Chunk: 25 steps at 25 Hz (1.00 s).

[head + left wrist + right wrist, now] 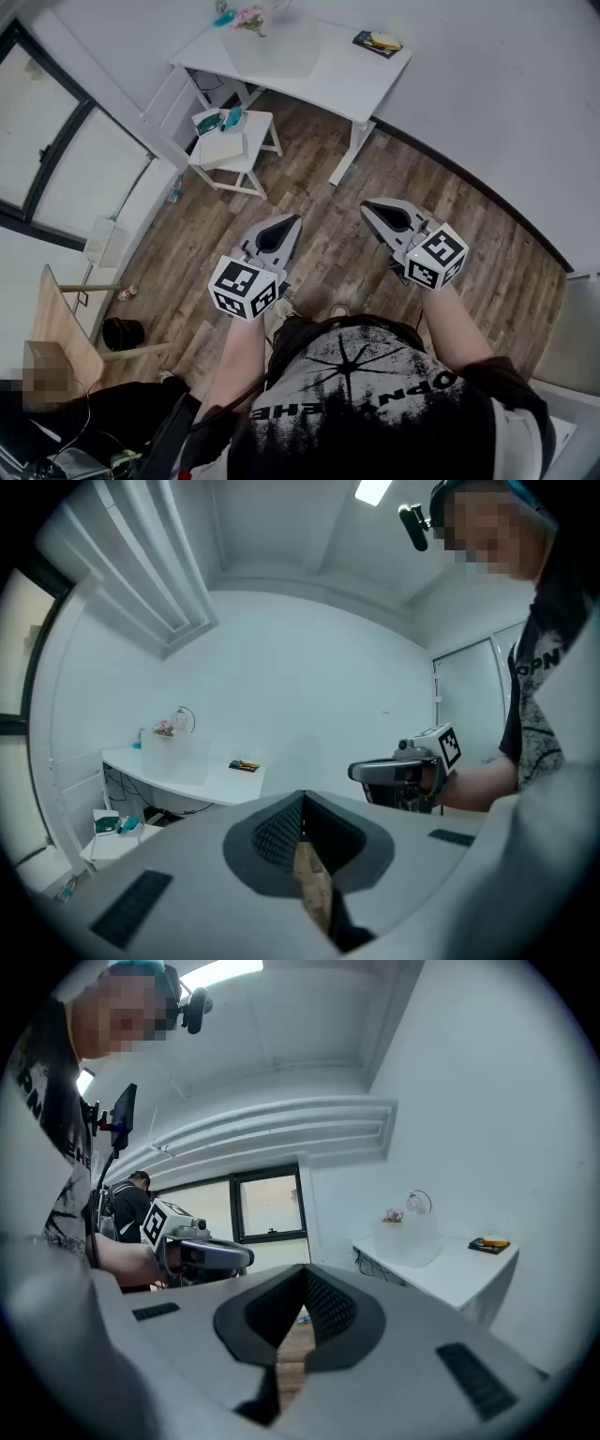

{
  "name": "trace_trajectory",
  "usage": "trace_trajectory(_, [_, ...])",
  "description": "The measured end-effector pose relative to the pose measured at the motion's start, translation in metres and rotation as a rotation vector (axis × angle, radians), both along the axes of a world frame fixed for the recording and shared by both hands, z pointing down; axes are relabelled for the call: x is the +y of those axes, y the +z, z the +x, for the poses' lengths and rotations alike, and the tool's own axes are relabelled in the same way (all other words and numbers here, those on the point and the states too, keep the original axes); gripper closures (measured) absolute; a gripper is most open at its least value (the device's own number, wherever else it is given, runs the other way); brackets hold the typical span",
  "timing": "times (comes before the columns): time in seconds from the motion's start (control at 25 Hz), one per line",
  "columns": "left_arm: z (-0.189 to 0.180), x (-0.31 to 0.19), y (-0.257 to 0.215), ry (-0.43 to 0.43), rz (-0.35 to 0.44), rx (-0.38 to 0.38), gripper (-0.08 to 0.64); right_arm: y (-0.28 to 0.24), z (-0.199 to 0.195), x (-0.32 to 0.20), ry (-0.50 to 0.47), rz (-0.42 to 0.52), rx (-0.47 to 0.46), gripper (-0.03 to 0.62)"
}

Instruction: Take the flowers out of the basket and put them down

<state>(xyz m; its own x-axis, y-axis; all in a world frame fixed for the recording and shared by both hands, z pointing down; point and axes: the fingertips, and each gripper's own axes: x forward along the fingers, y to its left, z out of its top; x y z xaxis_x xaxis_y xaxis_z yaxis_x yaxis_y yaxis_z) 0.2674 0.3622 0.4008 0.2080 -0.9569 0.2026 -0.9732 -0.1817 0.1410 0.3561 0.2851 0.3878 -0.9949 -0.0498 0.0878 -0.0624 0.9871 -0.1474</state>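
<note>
Left claw [291,223] and right claw [369,207] held closed, empty, over wood floor [319,187]; flowers [249,17] seen in basket [277,49] on table [361,80], well apart from 2 claws.

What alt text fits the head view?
A person stands on a wood floor holding the left gripper and right gripper, both shut and empty, well short of a white table with pink flowers at its far edge.
</note>
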Motion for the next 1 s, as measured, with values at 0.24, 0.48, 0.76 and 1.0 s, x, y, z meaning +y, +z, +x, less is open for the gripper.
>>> trace_trajectory(0.24, [0.002,-0.003,-0.007,0.009,0.003,-0.007,0.545,-0.001,-0.005,0.003,-0.022,0.008,0.002,0.575])
trace_trajectory(0.48, [0.006,-0.010,-0.010,0.012,0.006,-0.013,0.545,0.000,-0.005,-0.004,-0.017,-0.010,-0.003,0.575])
trace_trajectory(0.76, [0.008,-0.012,-0.004,-0.007,-0.009,-0.009,0.545,0.002,0.001,-0.010,-0.012,-0.031,-0.010,0.574])
trace_trajectory(1.0, [0.003,-0.017,0.001,-0.021,-0.024,-0.015,0.545,0.002,-0.005,-0.015,-0.019,-0.038,-0.024,0.574])
